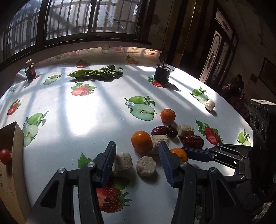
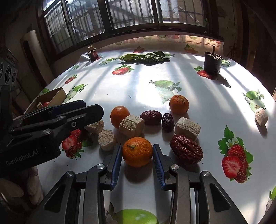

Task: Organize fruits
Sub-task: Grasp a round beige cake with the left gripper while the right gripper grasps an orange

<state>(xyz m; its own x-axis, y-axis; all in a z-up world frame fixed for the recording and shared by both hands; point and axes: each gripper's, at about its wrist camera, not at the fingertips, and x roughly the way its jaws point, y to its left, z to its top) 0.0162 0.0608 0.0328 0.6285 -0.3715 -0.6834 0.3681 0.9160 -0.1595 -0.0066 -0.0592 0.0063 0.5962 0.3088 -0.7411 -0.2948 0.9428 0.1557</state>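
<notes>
The nearest orange (image 2: 137, 151) sits on the fruit-print tablecloth (image 2: 198, 96) below a barred window (image 2: 120, 15), pinched between the right gripper (image 2: 136, 155) fingers, beside the spread, empty left gripper (image 2: 89, 112) marked "GenRobot.AI".

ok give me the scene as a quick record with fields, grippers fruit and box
right gripper: jaws on either side of the nearest mandarin, which sits on the table; firm grip cannot be told
left gripper: open, over the pale cut chunks
other mandarins: two
red dates: three
cardboard box: far left edge, a cherry tomato inside
table: fruit-print cloth
</notes>
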